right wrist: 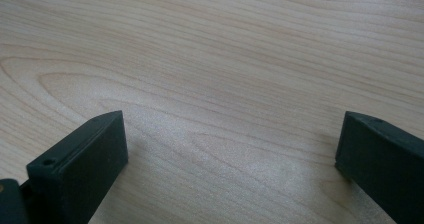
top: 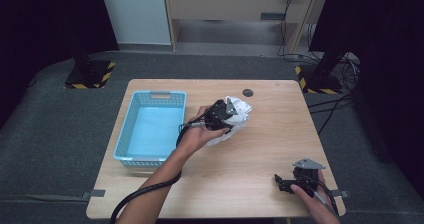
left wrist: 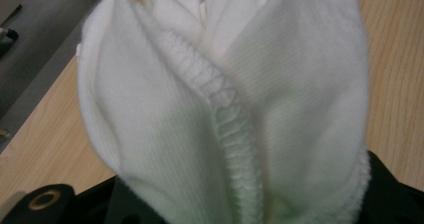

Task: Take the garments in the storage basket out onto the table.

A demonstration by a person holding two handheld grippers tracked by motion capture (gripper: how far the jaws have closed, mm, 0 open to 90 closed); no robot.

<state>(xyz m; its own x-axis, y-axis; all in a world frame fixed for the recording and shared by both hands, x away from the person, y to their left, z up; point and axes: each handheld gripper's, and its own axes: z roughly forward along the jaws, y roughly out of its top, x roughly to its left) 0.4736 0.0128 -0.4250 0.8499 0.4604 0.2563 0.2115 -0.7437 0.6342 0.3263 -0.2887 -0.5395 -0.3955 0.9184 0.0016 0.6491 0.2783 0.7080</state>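
Cloth (top: 235, 118) sits bunched mid-table, clamped in my left gripper (top: 225, 115) beside the blue basket (top: 150, 129), right gripper (top: 287, 183) idling with jaws wide and empty; I judge next it needs carrying leftward over the rim.

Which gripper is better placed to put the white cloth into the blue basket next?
Left. The left gripper is already shut on the white cloth, right beside the blue basket. The right gripper rests open on the table's near right corner, holding nothing and farther from the basket.
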